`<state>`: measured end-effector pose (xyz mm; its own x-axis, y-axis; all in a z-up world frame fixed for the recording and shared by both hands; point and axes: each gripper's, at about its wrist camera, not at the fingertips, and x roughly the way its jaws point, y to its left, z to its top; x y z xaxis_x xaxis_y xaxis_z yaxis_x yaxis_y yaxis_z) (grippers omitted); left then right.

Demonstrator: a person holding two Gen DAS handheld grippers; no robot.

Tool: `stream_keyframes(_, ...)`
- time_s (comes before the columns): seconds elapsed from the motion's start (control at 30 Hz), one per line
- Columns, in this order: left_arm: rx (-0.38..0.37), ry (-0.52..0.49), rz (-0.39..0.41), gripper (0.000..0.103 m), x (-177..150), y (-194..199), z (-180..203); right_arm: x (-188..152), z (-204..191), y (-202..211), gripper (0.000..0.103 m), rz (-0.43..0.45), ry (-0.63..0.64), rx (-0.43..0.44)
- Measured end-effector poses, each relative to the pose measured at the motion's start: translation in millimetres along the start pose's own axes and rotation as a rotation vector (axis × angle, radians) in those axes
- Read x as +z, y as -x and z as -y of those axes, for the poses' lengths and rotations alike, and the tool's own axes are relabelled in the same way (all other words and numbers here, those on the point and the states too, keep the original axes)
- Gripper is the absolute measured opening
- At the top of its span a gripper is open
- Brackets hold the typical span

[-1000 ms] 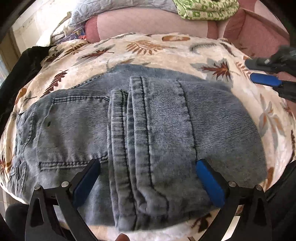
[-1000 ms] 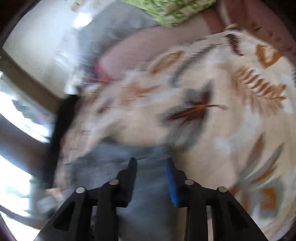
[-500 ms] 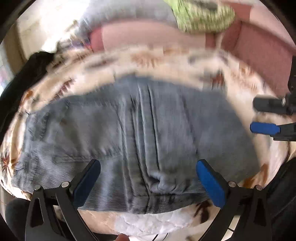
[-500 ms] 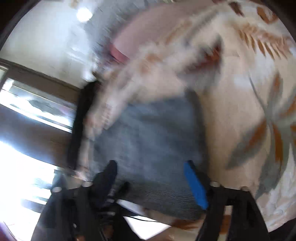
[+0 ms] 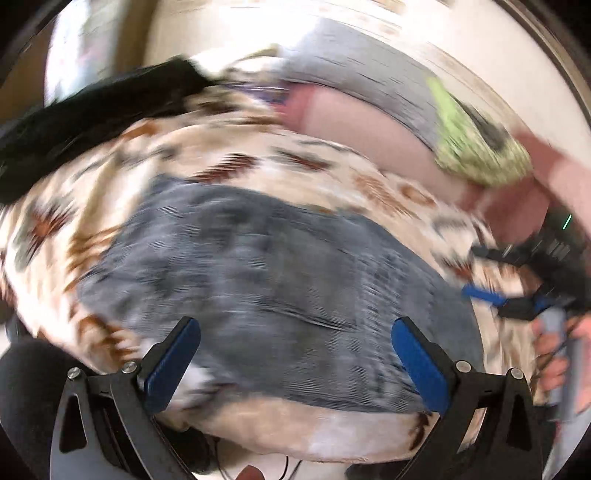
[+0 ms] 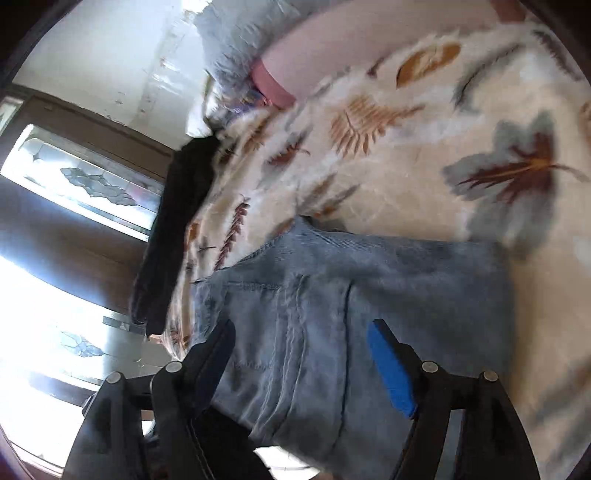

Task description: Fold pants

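The blue-grey jeans (image 5: 280, 269) lie folded in a compact block on the leaf-patterned blanket (image 5: 207, 147); the left wrist view is motion-blurred. My left gripper (image 5: 295, 354) is open and empty, above the jeans' near edge. My right gripper (image 6: 299, 354) is open and empty, over the near part of the jeans (image 6: 354, 288), and it also shows at the right of the left wrist view (image 5: 491, 277), beside the jeans' right edge. I cannot tell whether either gripper touches the cloth.
A black garment (image 6: 173, 229) hangs at the blanket's left edge (image 5: 92, 110). A pink bolster (image 5: 369, 129), a grey pillow (image 6: 236, 33) and a green cloth (image 5: 476, 151) lie at the back. A bright window (image 6: 74, 184) is at left. The blanket (image 6: 443, 129) stretches beyond the jeans.
Both grippers swung and pulled back from the jeans. The right gripper opened wide and turned toward the jeans' right end. The left view tilted and blurred. The jeans stayed folded.
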<state>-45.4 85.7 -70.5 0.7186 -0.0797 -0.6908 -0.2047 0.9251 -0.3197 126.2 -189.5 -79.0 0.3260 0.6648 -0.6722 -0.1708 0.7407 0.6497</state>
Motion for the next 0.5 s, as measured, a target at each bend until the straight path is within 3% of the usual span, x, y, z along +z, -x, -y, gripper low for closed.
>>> stream_keyframes(0.07, 0.012, 0.081, 0.001, 0.103, 3, 3, -25, 1, 22, -31, 0.08, -0.085, -0.08, -0.083)
stream_keyframes(0.13, -0.012, 0.172, -0.019, 0.103, 7, 2, -53, 0, 16, -22, 0.082, -0.017, -0.096, -0.061)
stream_keyframes(0.23, -0.011, 0.299, -0.006, 0.103, 12, 3, -86, -11, -3, -1, 0.082, 0.038, -0.018, -0.126)
stream_keyframes(0.33, -0.033, 0.4, -0.024, 0.103, 15, -2, -107, -34, -16, 18, 0.082, 0.098, 0.056, -0.122)
stream_keyframes(0.5, -0.044, 0.435, -0.034, 0.103, 23, -15, -114, -69, -12, 26, 0.082, 0.153, 0.094, -0.114)
